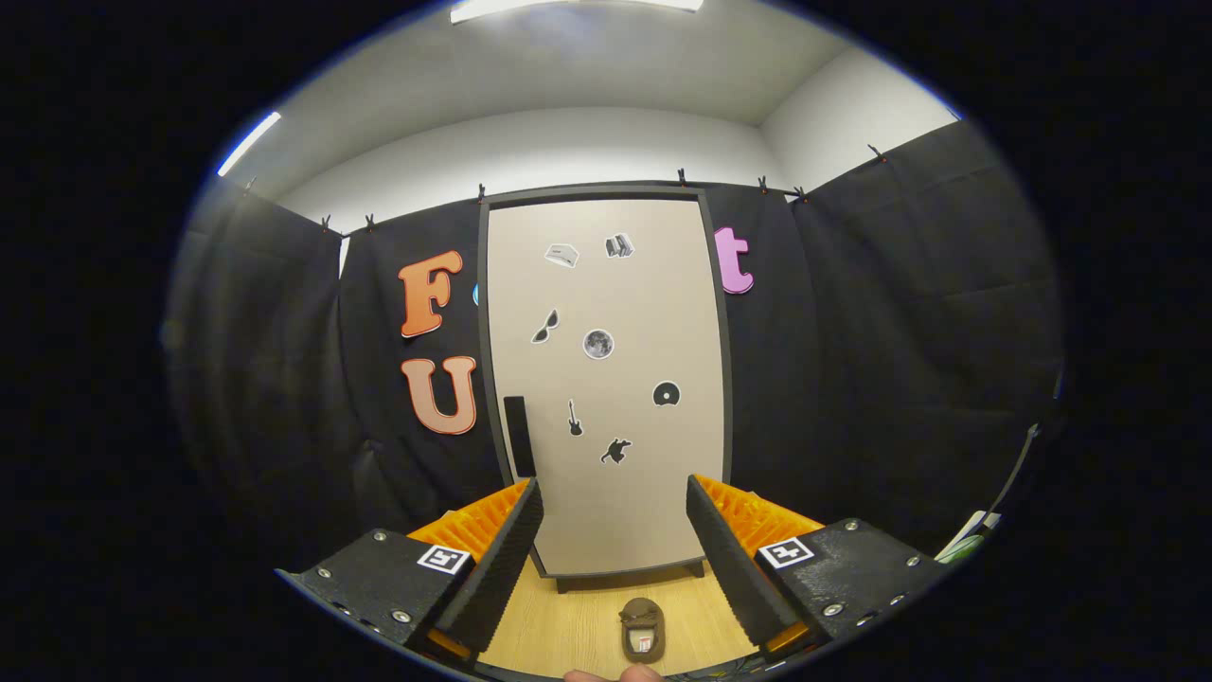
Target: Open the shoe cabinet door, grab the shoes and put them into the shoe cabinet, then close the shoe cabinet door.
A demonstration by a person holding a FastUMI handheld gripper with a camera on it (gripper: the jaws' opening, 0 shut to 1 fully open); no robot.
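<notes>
Facing you, one tall beige shoe cabinet (606, 398) with dark frame, door shut, seven small stickers, one brown shoe (642, 629) on wood floor (559, 625) between your gripper (614, 549) fingers, spread wide, holding nothing.

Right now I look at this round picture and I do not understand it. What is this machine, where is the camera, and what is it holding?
A person carries a hand-held claw with two fingers. The camera rides on it and looks forward, so the fingers appear at the bottom. They stand apart and hold nothing. Beyond them stands a tall shoe cabinet, its door shut, with stickers and a dark handle. On the wooden floor between the fingers lies one brown shoe.
</notes>
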